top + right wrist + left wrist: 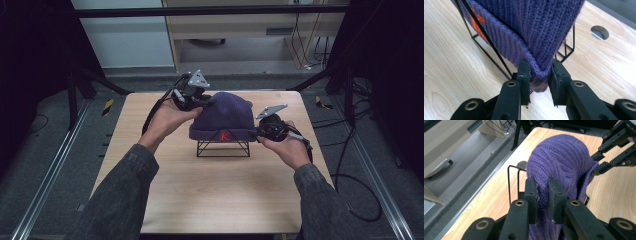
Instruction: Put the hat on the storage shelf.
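Purple ribbed wool sits between the jaws of my left hand-held gripper (543, 195): they are closed on a fold of the knit beanie (560, 160) at its upper side, with only the pinched cloth between the pads. My right hand-held gripper (539, 77) is clamped the same way on the folded brim at the hat's lower corner, the cuff bunched in the narrow gap between its jaws.

From the high view I see the whole arrangement: the beanie (225, 117) sits over a black wire stand (223, 148) near the middle of the wooden table (200, 200), my left hand-held gripper (204, 100) at the hat's far left shoulder and my right hand-held gripper (260, 131) at the brim's right end. That view also shows the orange letter (225, 135) on the front of the cuff.

The left gripper view gives me what the high view hides: two thin wire uprights of the stand (513, 182) just left of my jaws, and beyond the hat the other gripper's black linkages touching the cloth on its far side. The right gripper view shows the stand's slanted wires (484, 37) running under the brim just ahead of my jaws, part of the orange letter (477, 22) up to their left, and a round hole in the table (599, 32) off to the right.
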Tool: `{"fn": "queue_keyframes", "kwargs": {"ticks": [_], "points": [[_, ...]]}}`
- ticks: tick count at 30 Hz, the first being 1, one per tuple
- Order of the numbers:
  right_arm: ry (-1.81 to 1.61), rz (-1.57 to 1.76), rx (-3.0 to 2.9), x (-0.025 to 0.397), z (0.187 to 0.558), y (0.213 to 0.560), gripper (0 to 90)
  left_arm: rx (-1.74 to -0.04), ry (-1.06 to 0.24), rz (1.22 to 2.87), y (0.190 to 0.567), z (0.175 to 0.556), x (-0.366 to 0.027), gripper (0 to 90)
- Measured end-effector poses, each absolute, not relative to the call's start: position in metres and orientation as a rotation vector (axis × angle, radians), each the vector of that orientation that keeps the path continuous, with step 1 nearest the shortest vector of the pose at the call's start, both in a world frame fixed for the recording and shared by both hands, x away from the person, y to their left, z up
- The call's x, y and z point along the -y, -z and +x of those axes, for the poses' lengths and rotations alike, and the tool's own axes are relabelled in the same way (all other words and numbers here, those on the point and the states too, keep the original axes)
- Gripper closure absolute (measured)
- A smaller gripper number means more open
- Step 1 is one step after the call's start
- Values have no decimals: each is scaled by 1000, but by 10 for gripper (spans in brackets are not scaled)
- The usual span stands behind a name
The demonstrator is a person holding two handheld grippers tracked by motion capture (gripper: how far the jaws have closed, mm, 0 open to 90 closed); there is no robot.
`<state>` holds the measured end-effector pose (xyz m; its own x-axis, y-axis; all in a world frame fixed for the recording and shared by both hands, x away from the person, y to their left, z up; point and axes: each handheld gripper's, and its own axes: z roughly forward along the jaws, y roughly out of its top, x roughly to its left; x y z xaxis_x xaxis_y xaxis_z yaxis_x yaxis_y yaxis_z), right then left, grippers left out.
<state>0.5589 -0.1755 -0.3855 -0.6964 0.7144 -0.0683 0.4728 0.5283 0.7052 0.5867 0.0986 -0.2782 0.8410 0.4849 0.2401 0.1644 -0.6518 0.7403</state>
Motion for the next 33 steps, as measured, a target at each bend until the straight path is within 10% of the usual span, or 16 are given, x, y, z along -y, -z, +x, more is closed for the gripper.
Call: {"fn": "queue_keyframes", "kwargs": {"ticks": [33], "points": [[-929,1033,-2440,175,554,423,713,-441,-523,2321,304,576,-89,788]]}}
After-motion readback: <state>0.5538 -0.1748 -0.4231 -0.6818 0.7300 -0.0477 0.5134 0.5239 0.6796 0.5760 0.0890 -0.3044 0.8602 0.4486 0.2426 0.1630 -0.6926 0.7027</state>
